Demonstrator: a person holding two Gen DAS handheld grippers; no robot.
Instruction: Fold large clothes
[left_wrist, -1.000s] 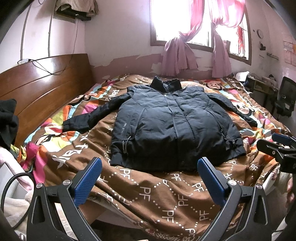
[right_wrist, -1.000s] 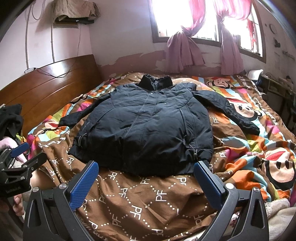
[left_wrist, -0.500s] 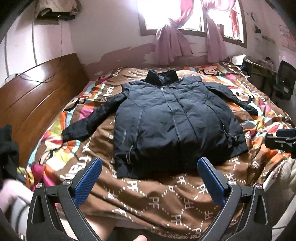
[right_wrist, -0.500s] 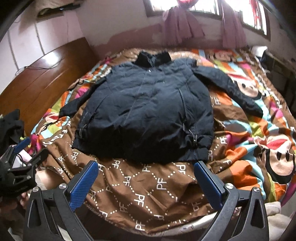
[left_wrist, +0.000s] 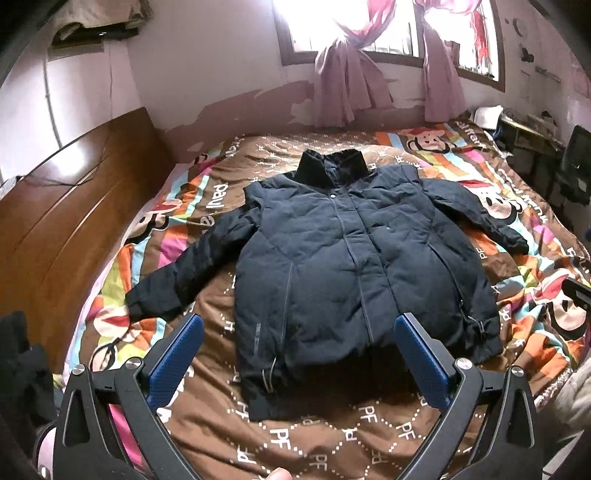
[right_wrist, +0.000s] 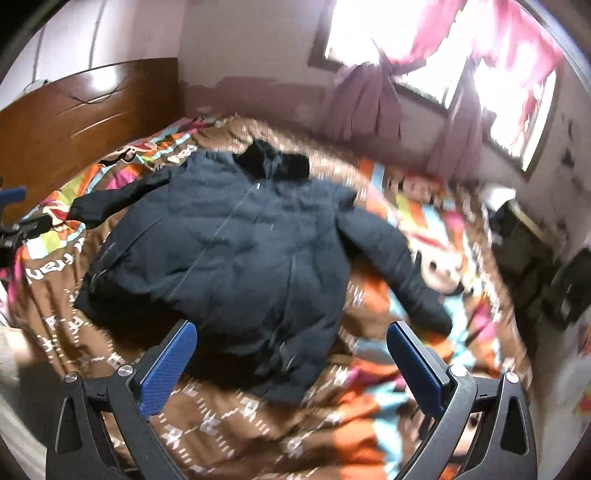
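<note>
A dark navy padded jacket (left_wrist: 351, 266) lies flat and face up on the bed, zipped, collar towards the window, both sleeves spread outward. My left gripper (left_wrist: 299, 347) hovers open above the jacket's lower hem, nothing between its blue pads. In the right wrist view the same jacket (right_wrist: 229, 251) appears blurred and rotated, its right sleeve (right_wrist: 399, 266) stretched toward the bed's right side. My right gripper (right_wrist: 291, 350) is open over the hem's right corner, holding nothing.
A brown and multicoloured cartoon-print quilt (left_wrist: 369, 435) covers the bed. A wooden headboard (left_wrist: 62, 214) runs along the left. Pink curtains (left_wrist: 347, 85) hang at the window behind. A desk and dark chair (left_wrist: 572, 162) stand at right. Dark clothing (left_wrist: 18, 362) is heaped at left.
Both grippers have risen and moved in over the bed, so the jacket looks closer. The right gripper has swung to the right and tilted, blurring its view. Both stay open.
</note>
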